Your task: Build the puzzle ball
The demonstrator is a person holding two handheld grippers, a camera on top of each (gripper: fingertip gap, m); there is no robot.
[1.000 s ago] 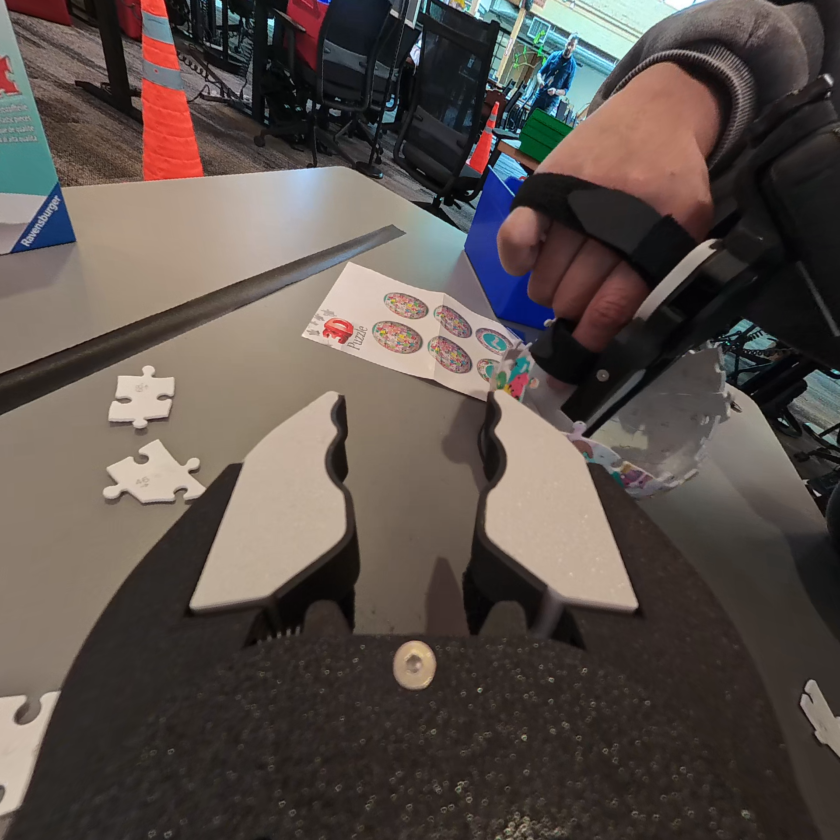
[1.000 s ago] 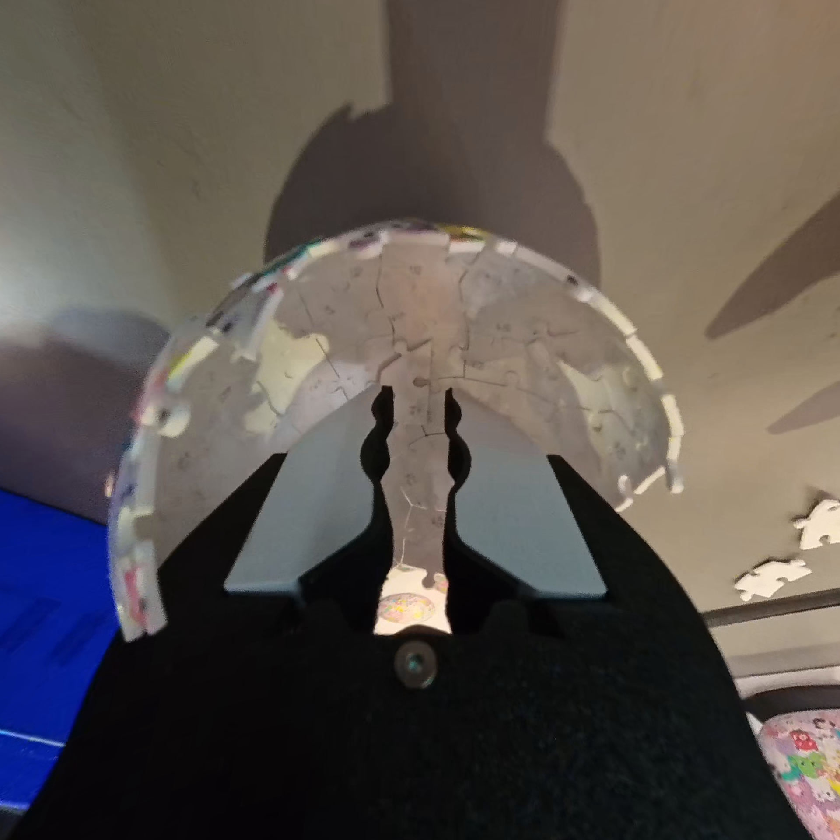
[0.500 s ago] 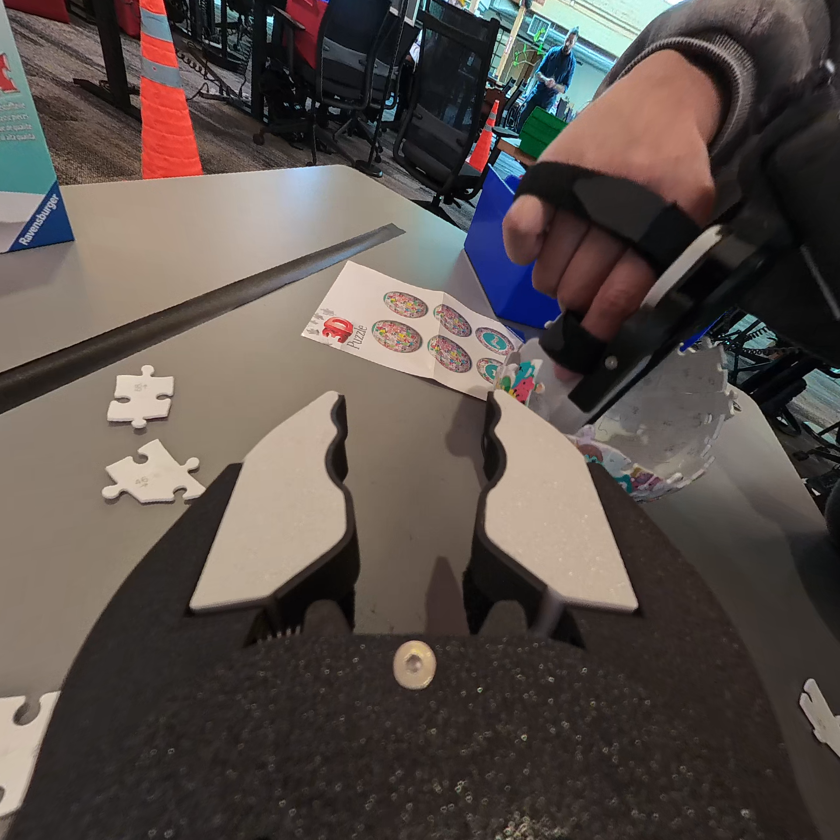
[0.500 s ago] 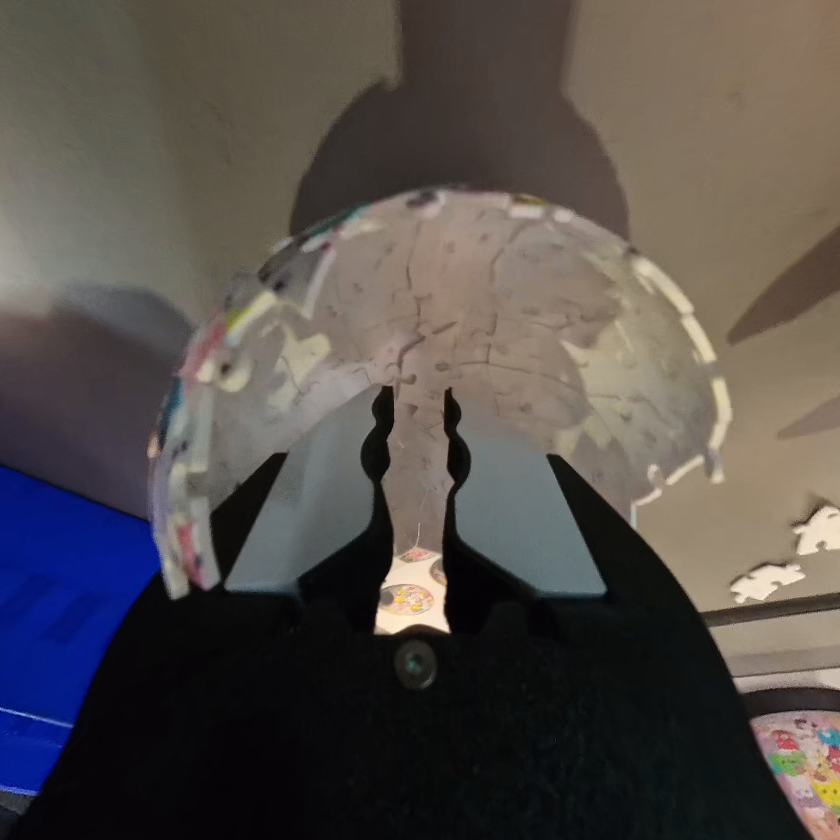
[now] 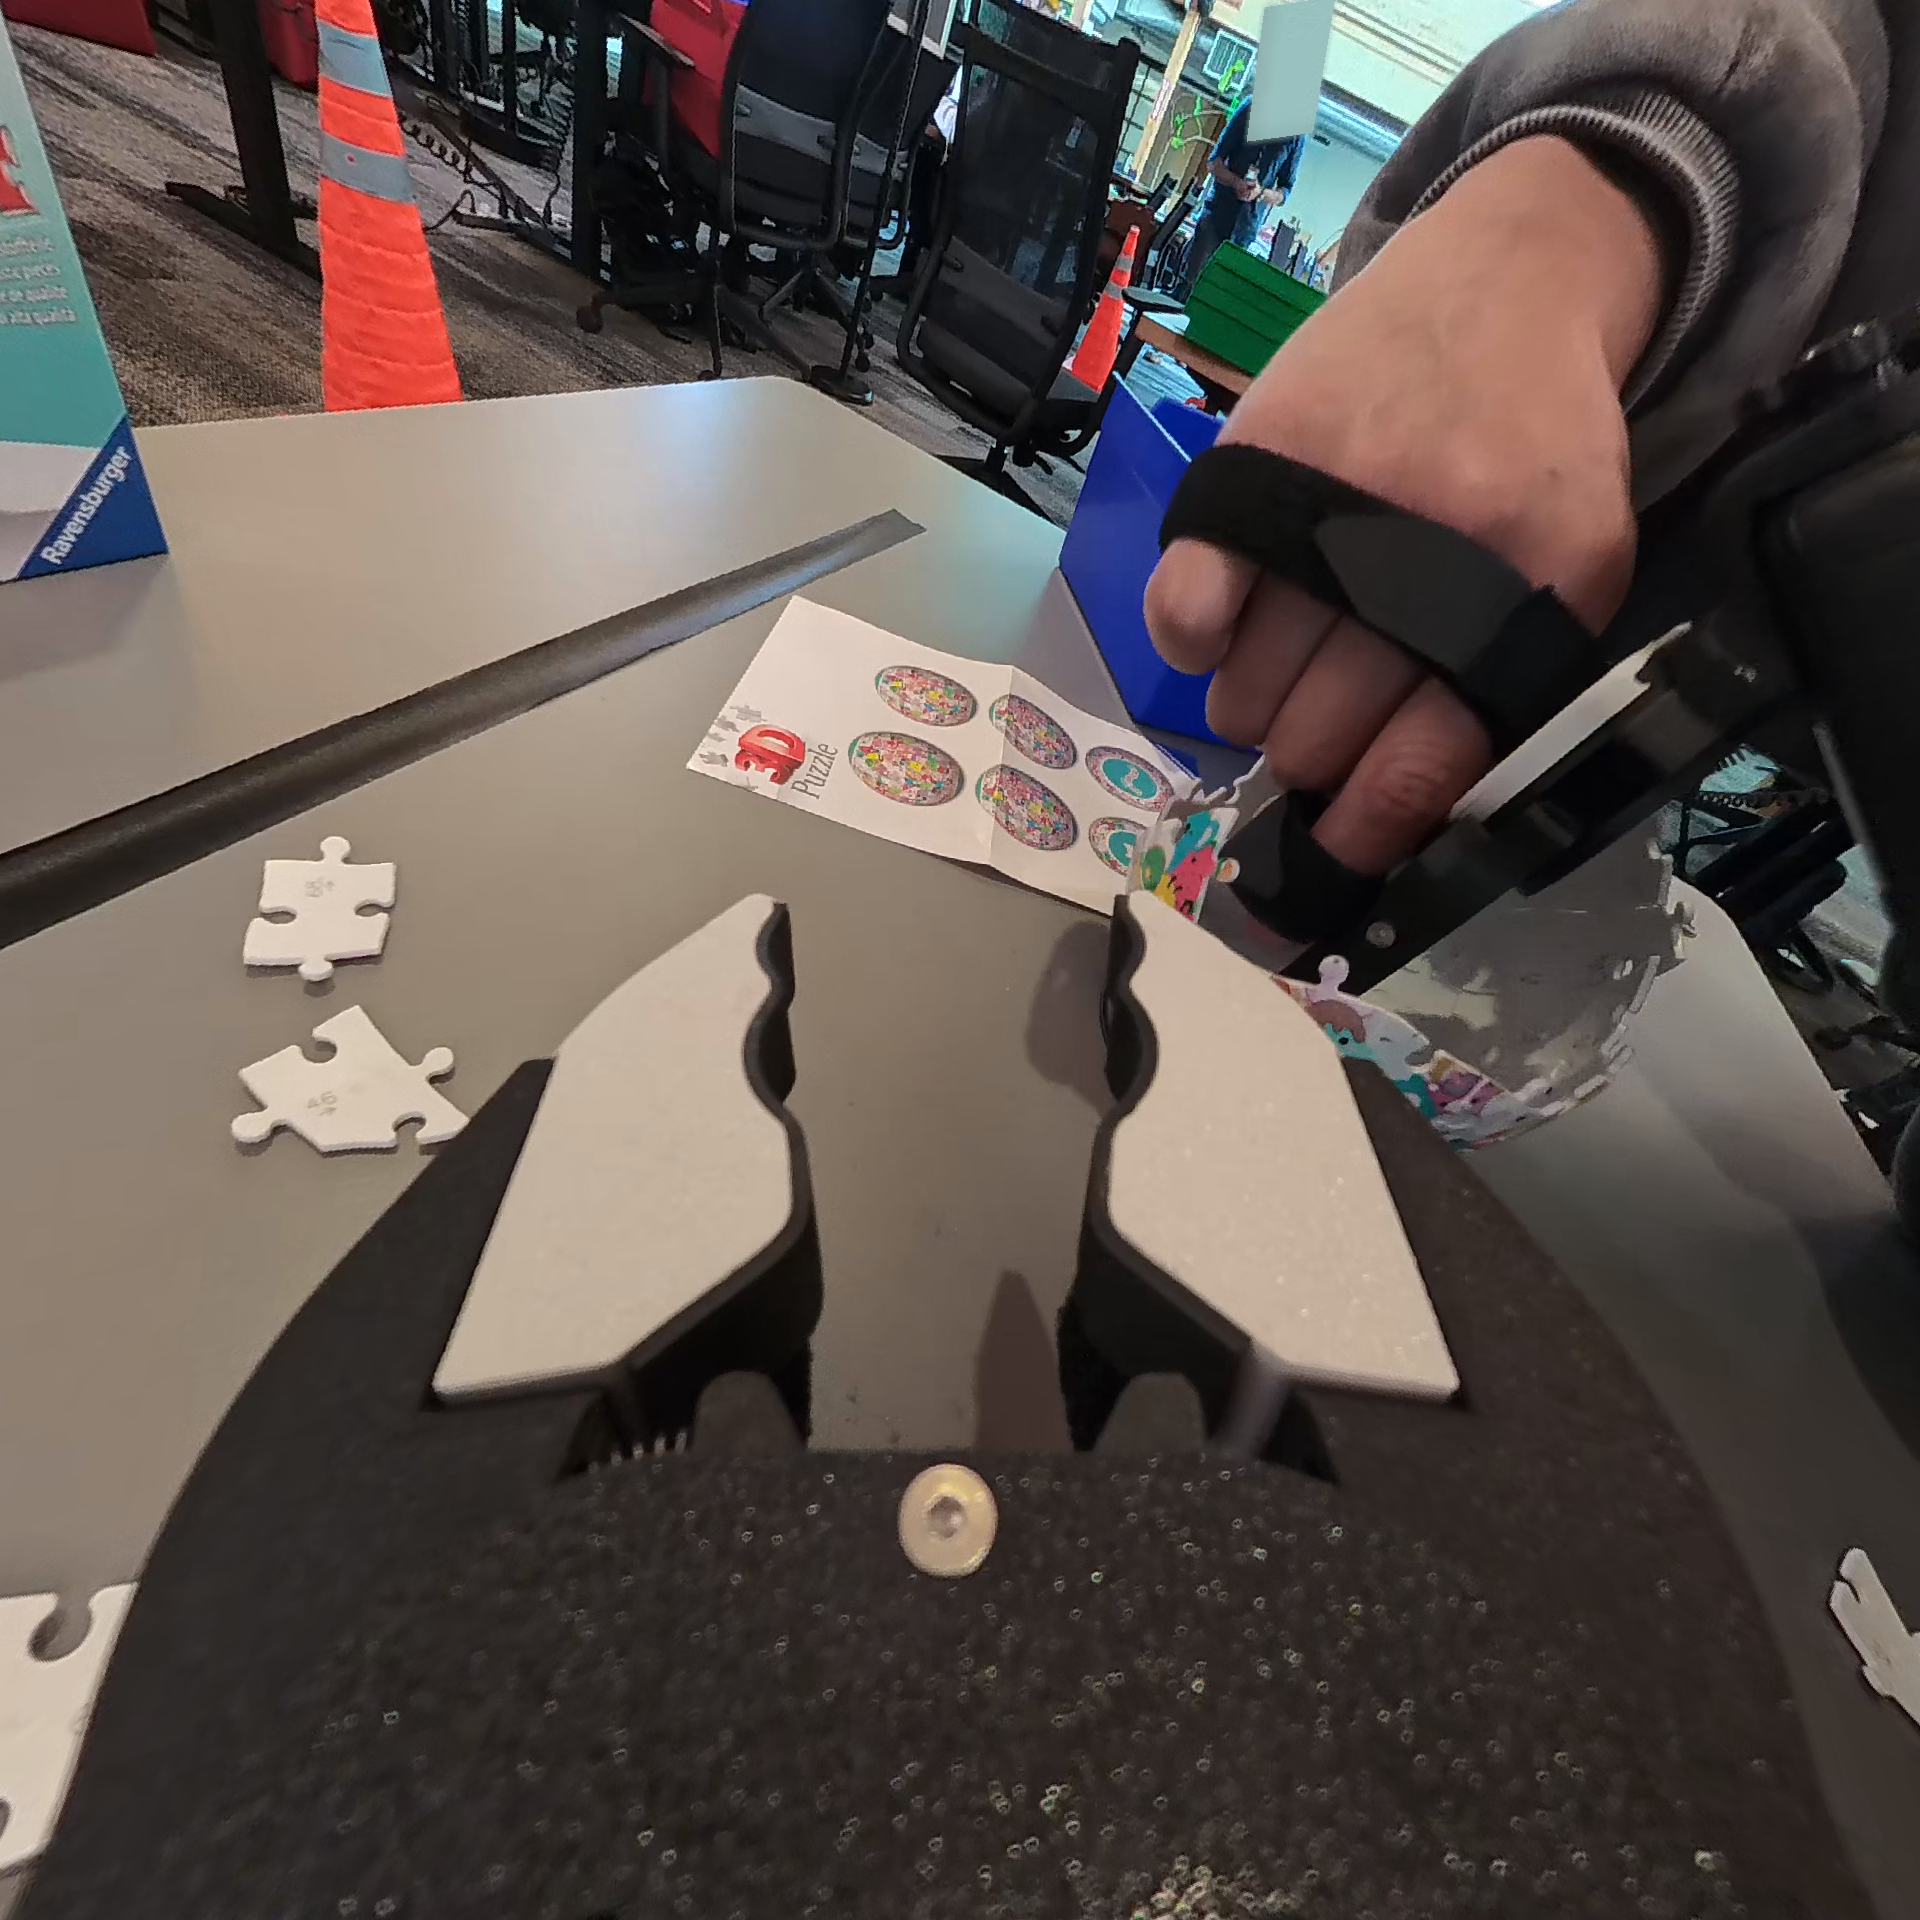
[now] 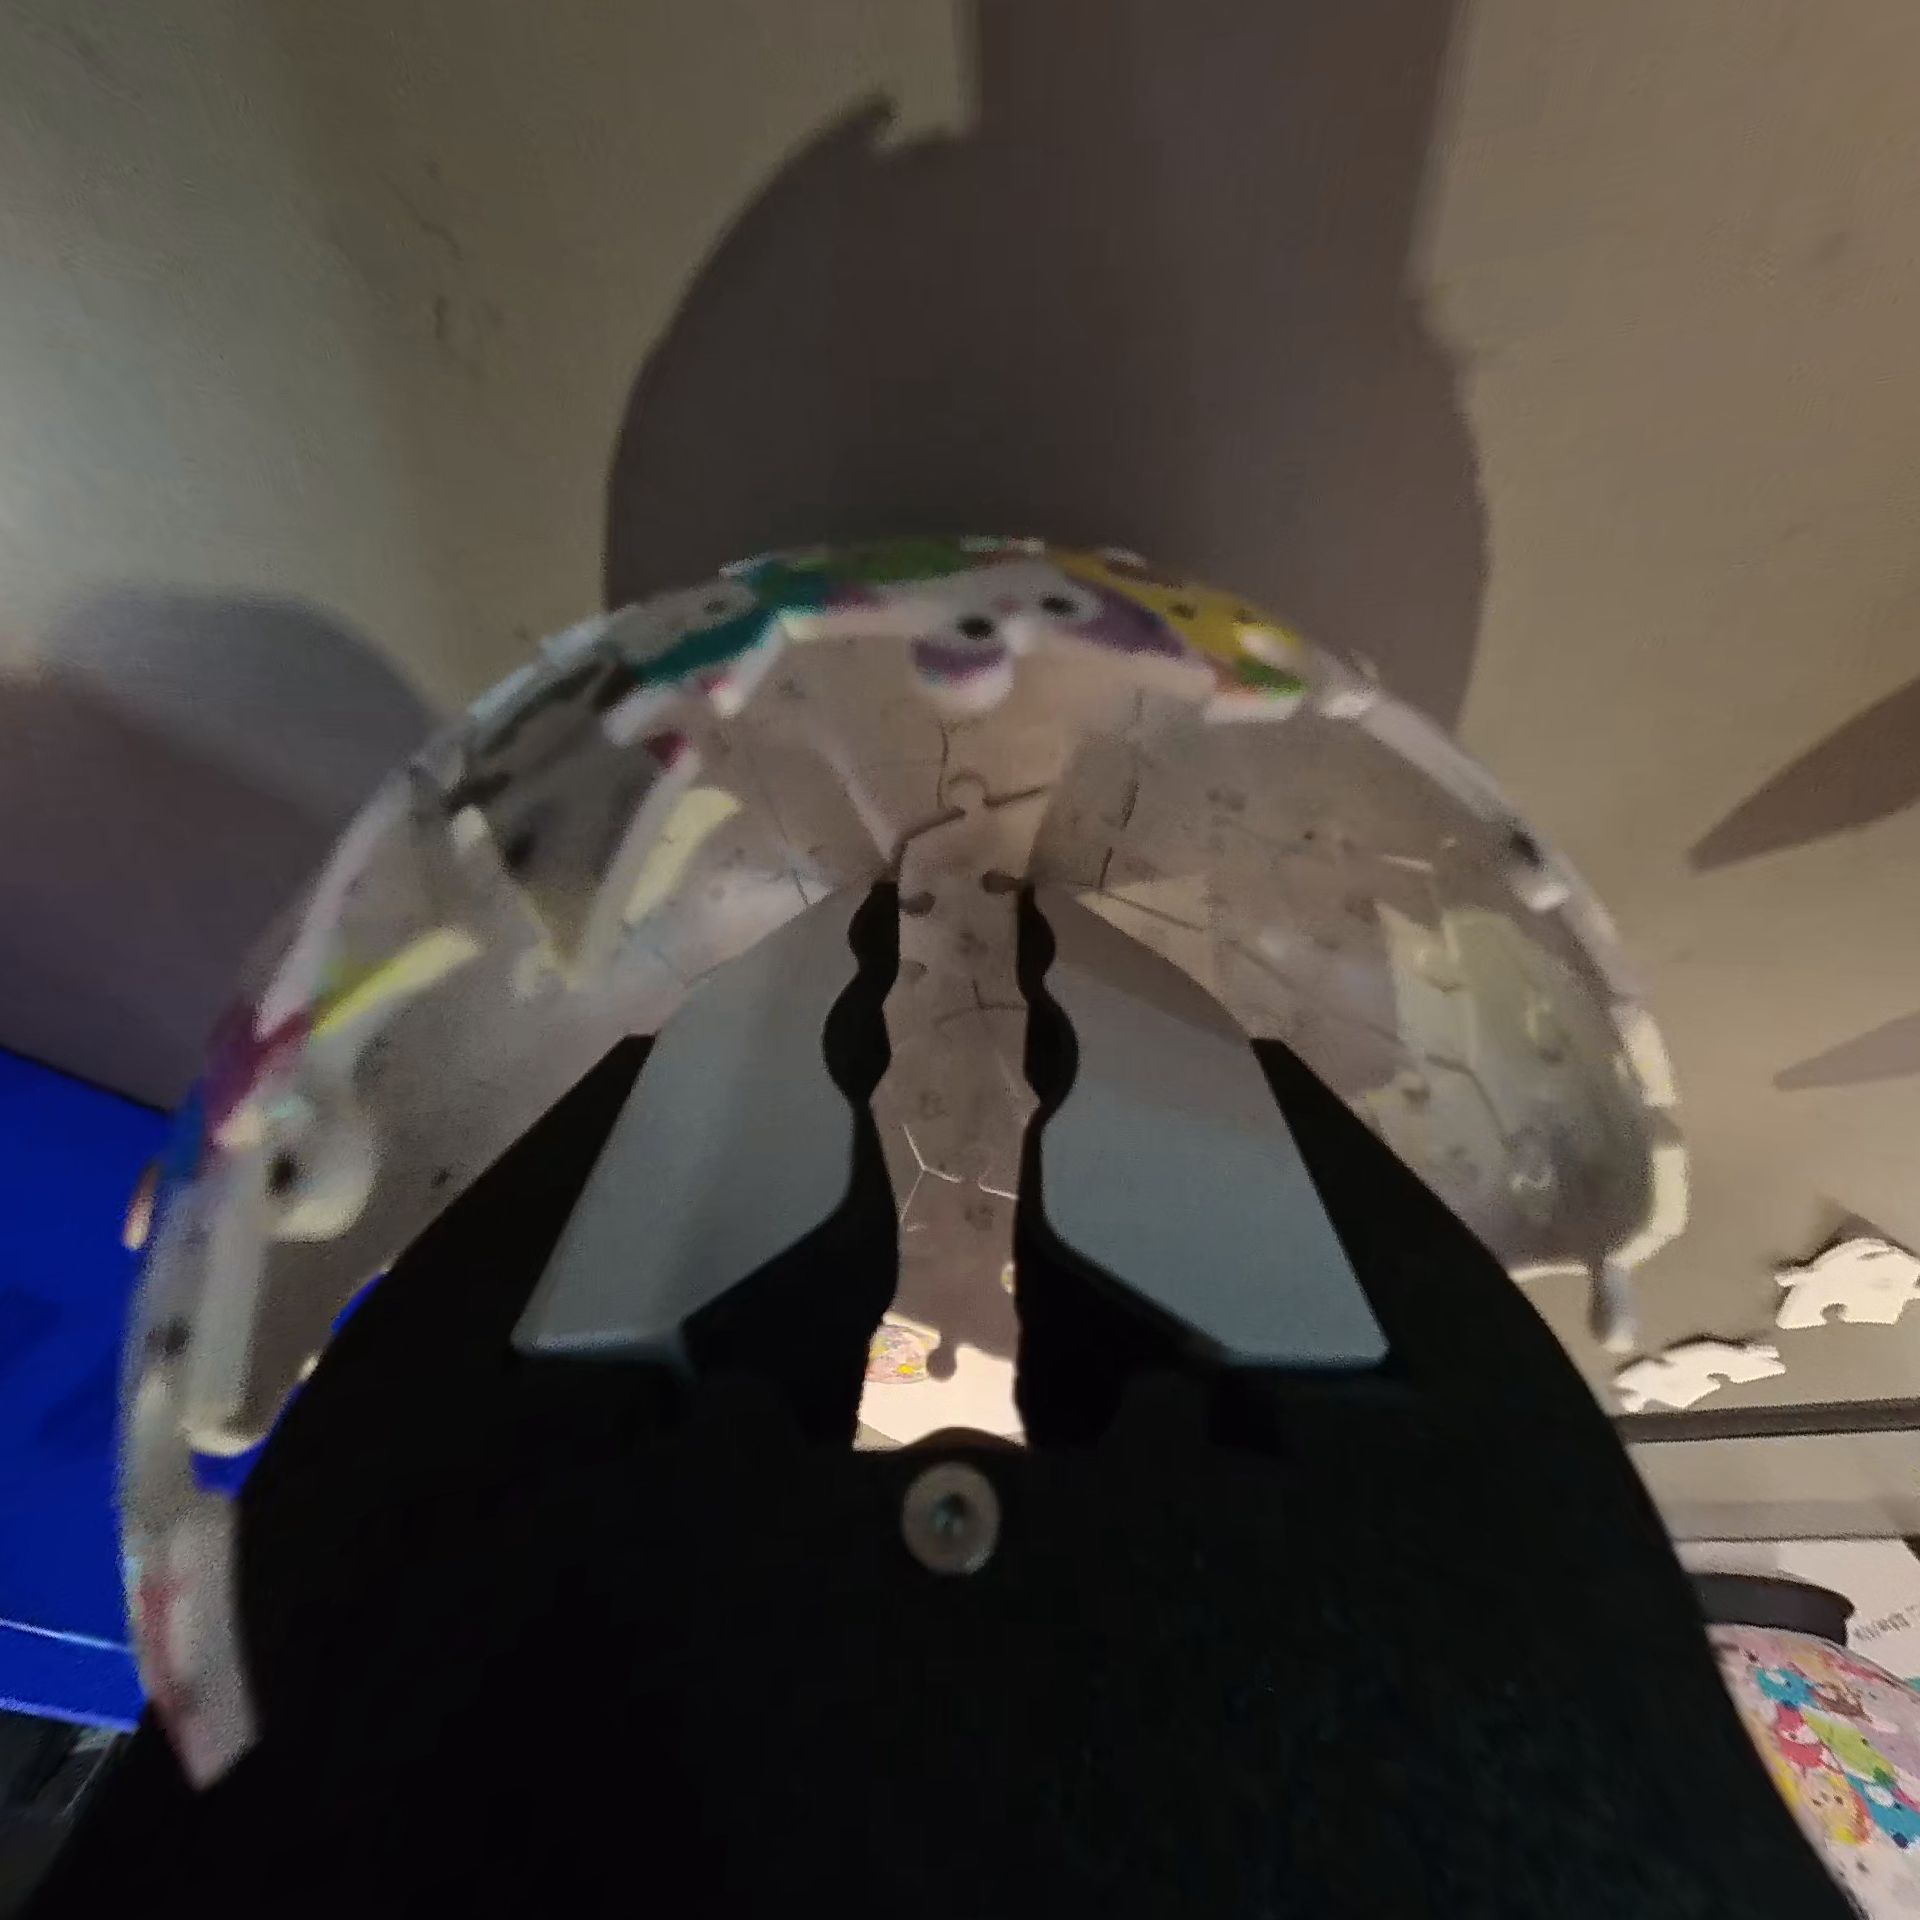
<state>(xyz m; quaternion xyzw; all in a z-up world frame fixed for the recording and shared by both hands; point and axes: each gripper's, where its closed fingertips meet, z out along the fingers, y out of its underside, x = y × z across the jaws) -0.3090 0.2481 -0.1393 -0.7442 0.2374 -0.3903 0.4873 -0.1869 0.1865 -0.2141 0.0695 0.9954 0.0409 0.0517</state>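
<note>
My left gripper is open and empty, low over the grey table. My right gripper is shut on the wall of a half-built puzzle ball shell, white inside and coloured outside. In the left wrist view the shell hangs just right of my left gripper's right finger, under the person's hand. Two white loose pieces lie left of my left gripper; both pieces also show in the right wrist view.
A folded leaflet lies ahead. A blue bin stands at the table's far right edge. A puzzle box stands far left. A dark seam crosses the table. More white pieces lie near. A coloured curved part shows low right. It is some 20 centimetres from my left tips to the dark seam.
The shell has tipped in the right gripper, and its far rim now shows its coloured outer side. The right hand has shifted slightly. My left gripper has not moved.
</note>
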